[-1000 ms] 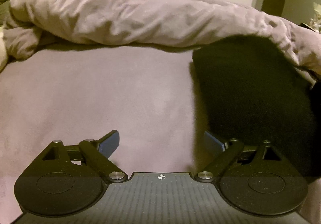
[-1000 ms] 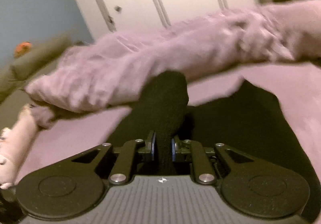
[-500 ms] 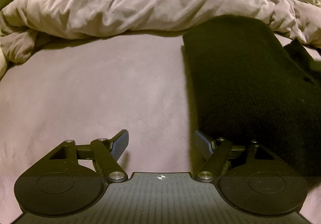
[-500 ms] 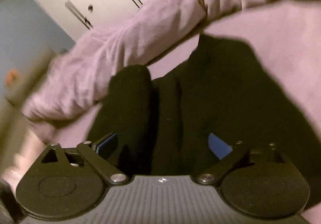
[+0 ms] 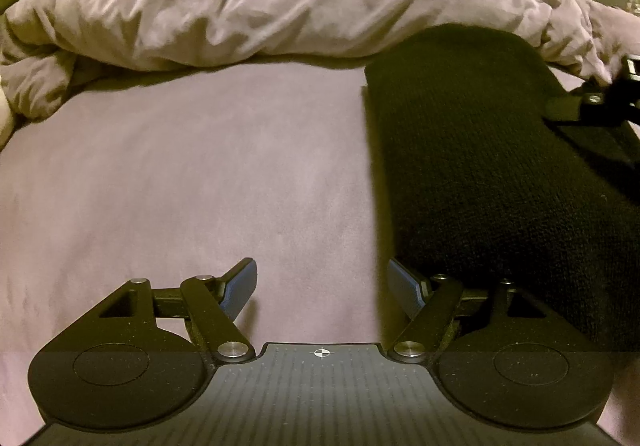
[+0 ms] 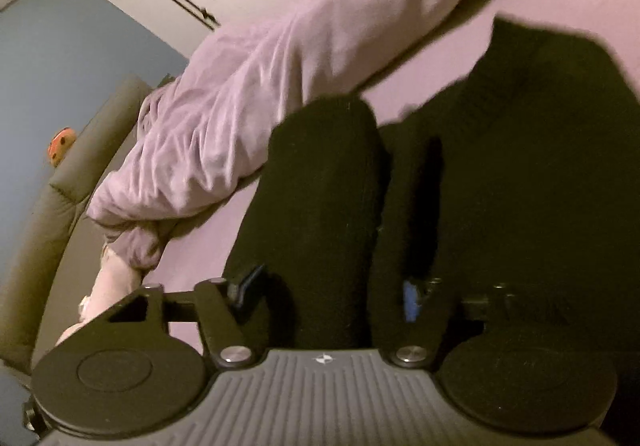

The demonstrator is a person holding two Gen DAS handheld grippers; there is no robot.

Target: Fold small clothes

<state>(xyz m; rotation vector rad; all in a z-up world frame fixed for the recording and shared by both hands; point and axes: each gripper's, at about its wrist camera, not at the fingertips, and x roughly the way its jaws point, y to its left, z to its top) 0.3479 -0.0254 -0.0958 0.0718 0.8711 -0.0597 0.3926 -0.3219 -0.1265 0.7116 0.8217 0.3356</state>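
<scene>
Left wrist: one black garment (image 5: pixel 500 150), one duvet (image 5: pixel 280 14).

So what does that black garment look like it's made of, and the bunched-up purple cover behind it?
The black garment looks like a thick matte knit, wool or acrylic: fine ribbed loops show across it, without sheen. The purple cover looks like soft woven cotton or microfibre: many sharp creases, faint sheen. Exact fibres cannot be told.

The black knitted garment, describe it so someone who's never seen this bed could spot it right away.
Start at the bed sheet, mauve and smooth, with a rumpled mauve duvet heaped along its far side. Just in front of that heap, right of the open left hand-held gripper, lies the black knitted garment, the only dark, ribbed fabric there.
</scene>
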